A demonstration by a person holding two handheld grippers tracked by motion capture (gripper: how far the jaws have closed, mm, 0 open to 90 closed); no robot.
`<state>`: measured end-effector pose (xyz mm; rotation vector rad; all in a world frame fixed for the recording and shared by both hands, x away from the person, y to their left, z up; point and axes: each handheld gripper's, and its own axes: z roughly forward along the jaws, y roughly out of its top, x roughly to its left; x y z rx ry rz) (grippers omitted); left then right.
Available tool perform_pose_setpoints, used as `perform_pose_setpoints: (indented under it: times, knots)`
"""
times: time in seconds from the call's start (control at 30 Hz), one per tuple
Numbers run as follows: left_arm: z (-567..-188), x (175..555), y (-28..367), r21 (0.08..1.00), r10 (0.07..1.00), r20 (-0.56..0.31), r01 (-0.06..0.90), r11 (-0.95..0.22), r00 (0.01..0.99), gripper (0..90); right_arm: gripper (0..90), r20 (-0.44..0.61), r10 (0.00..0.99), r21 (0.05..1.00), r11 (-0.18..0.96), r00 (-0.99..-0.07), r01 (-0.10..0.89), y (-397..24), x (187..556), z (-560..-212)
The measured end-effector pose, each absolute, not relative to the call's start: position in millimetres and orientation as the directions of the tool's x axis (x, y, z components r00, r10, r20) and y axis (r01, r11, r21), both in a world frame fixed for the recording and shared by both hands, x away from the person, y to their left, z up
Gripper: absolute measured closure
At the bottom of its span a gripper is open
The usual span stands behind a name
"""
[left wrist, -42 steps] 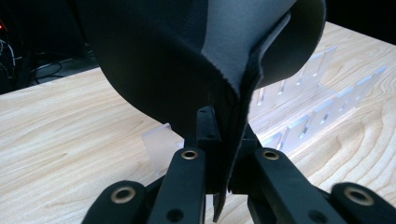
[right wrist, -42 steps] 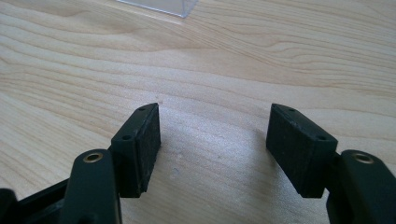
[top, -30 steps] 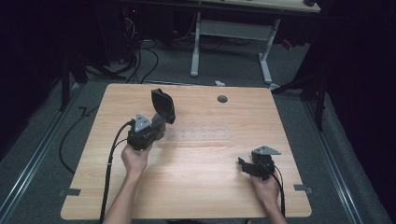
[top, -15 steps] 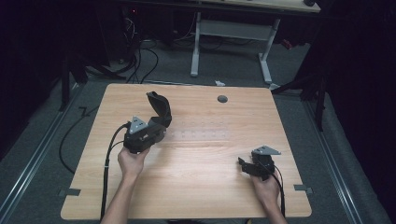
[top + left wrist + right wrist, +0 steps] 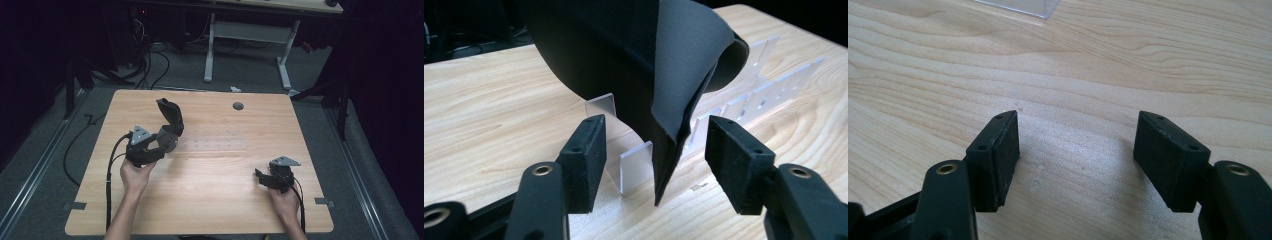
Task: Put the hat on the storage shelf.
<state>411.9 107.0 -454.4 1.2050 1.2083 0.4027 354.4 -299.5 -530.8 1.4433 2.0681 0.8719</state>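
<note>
The left gripper [image 5: 167,137] is working at the left end of the clear slotted rack [image 5: 215,142], and the black mouse pad [image 5: 170,117] is curling up over it, standing on edge on the wooden table [image 5: 210,200]. Compared with a second ago, the pad has drifted a touch to the right and is sitting lower, closer over the rack's first dividers. From the left gripper view, the pad [image 5: 639,65] is hanging between the two pads of the gripper [image 5: 651,150], but the jaws are standing apart with daylight on both sides of the cloth edge; they're not pinching it now. So it looks as though the pad is being let go into a slot between the clear dividers [image 5: 636,167], though whether its bottom edge is properly seated I can't say. The right gripper [image 5: 265,177] is resting low at the table's right front, unmoved, its jaws wide apart over bare wood [image 5: 1075,150], holding nothing. If the pad isn't seated, it may flop over.
</note>
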Motion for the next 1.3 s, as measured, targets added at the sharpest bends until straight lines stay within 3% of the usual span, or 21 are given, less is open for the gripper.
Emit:
perform_pose_setpoints:
  times: [0.7, 1.3]
  knots:
    - [-445, 388, 128, 0.857, 0.774, -0.504, 0.328, 0.396, 0.384, 33.7, 35.0, -0.019, 0.942, 0.725, 0.244, -0.336, 0.645, -299, 354, -531]
    - [-452, 372, 145, 0.855, 0.785, -0.51, 0.305, 0.419, 0.352, 33.2, 35.0, -0.018, 0.942, 0.724, 0.243, -0.335, 0.645, -299, 354, -531]
